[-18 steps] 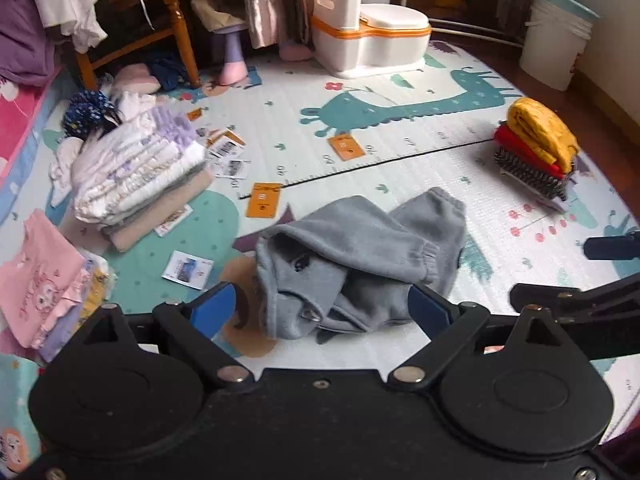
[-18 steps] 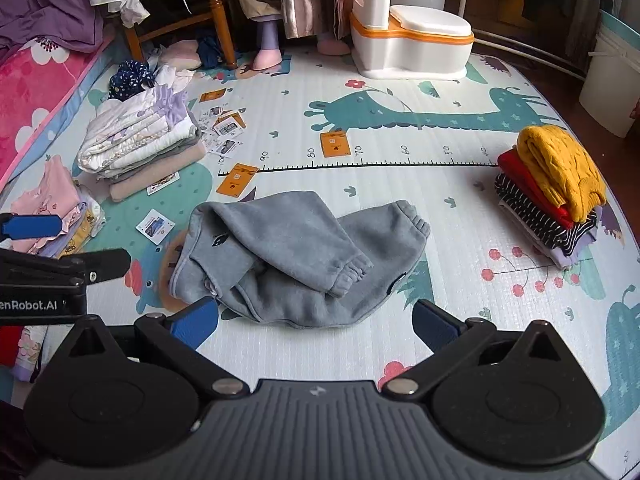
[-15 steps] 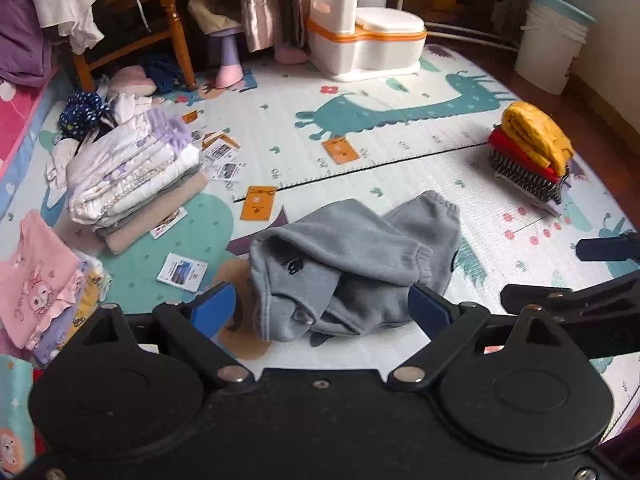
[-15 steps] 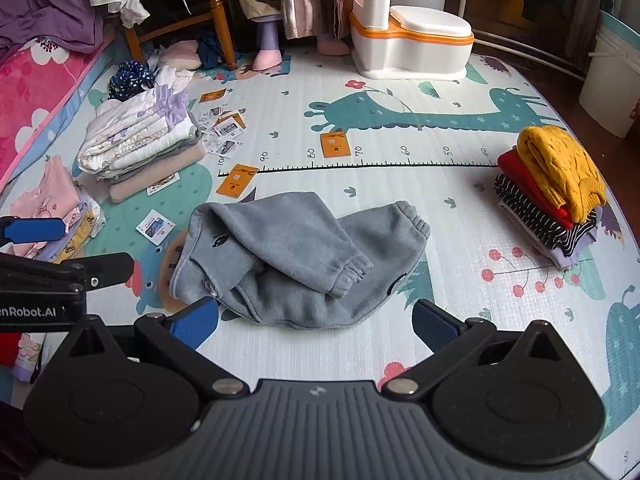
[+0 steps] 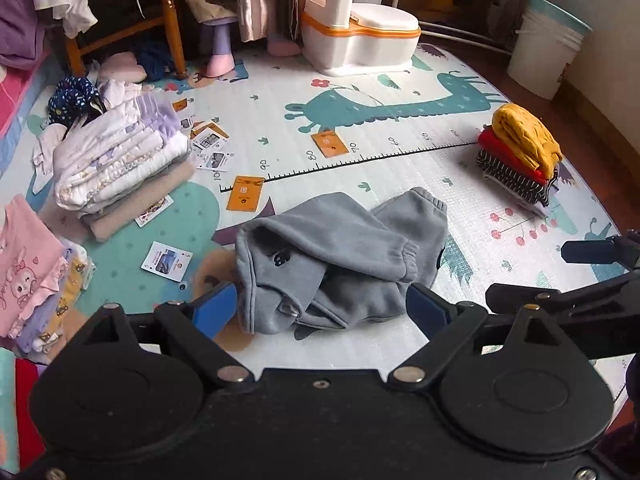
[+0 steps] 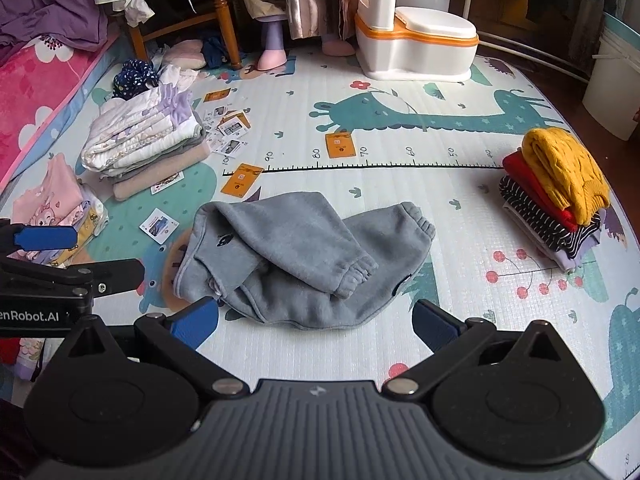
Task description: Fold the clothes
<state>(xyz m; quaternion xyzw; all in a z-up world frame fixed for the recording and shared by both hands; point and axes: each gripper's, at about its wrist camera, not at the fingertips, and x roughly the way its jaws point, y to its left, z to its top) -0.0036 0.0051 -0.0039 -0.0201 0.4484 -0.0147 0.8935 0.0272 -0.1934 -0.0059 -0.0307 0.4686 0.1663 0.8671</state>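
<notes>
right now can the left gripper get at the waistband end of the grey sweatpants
Probably yes. The left gripper is open, and the grey sweatpants lie crumpled on the play mat just ahead of it, with nothing between.

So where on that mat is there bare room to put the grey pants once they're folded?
Bare mat lies between the grey sweatpants and the sweater stack, and beyond the ruler line toward the potty. The side by the folded blanket pile is crowded with scattered cards and clothes.

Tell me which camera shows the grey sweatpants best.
The right wrist view: the grey sweatpants lie whole, both cuffs and the hem clear. In the left wrist view the sweatpants have their near edge behind the hand-held gripper.
</notes>
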